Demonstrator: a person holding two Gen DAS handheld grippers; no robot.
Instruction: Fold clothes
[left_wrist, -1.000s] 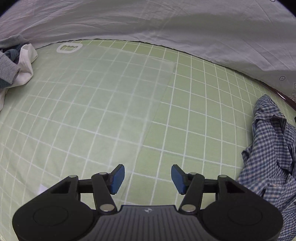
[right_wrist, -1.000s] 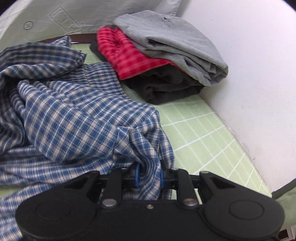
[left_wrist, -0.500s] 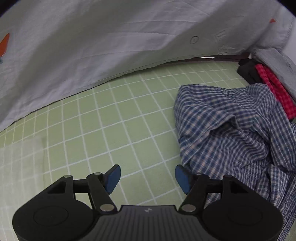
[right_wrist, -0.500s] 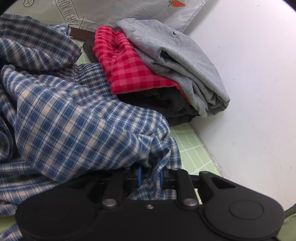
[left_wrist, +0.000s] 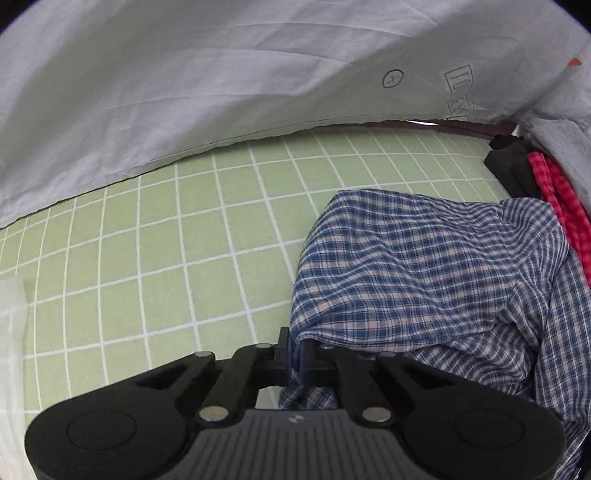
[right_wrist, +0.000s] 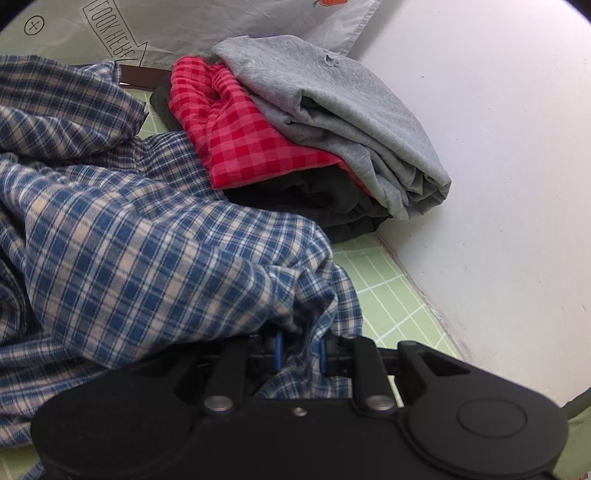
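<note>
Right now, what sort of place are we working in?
Probably a staged clothes-folding bench, not a lived-in room: a green grid mat, a white sheet backdrop, and a stack of folded clothes beside the blue plaid shirt.

Thin, crumpled blue-and-cream checked woven cloth shirt; soft, fuzzy grey knit folded garment; matt green gridded cutting mat; matt black plastic gripper arms with shiny metal rivets.
</note>
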